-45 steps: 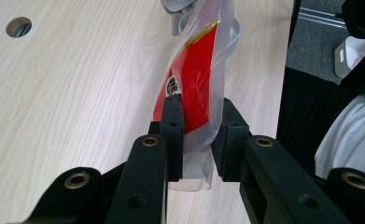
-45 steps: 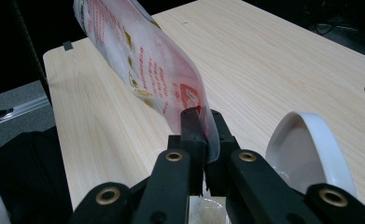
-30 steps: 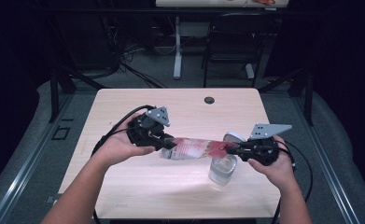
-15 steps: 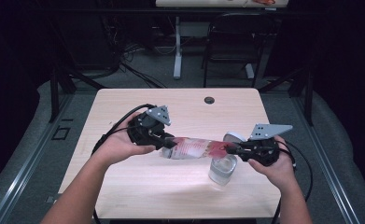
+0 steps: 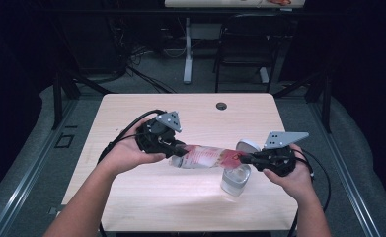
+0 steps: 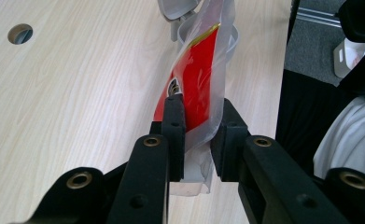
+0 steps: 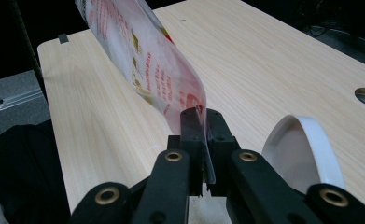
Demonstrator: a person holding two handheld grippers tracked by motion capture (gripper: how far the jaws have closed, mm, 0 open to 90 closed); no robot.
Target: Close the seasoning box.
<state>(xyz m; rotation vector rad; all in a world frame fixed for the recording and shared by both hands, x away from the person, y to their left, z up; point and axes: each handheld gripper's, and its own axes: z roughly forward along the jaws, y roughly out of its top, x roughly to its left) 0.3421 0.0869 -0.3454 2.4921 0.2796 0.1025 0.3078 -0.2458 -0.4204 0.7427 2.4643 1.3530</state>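
Nothing moved since earlier frame. Left gripper (image 5: 179, 149) clamped on one end of red pouch (image 5: 208, 156), right gripper (image 5: 243, 159) clamped on other, above lidded clear container (image 5: 236, 178).

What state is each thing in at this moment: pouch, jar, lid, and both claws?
Pouch: lifted off the table, stretched between the two claws, lying roughly level.
Clear jar: upright on the table, open, under the pouch's right end.
White lid: hinged back, open.
Left claw: shut on the pouch's left end.
Right claw: shut on the pouch's right edge.
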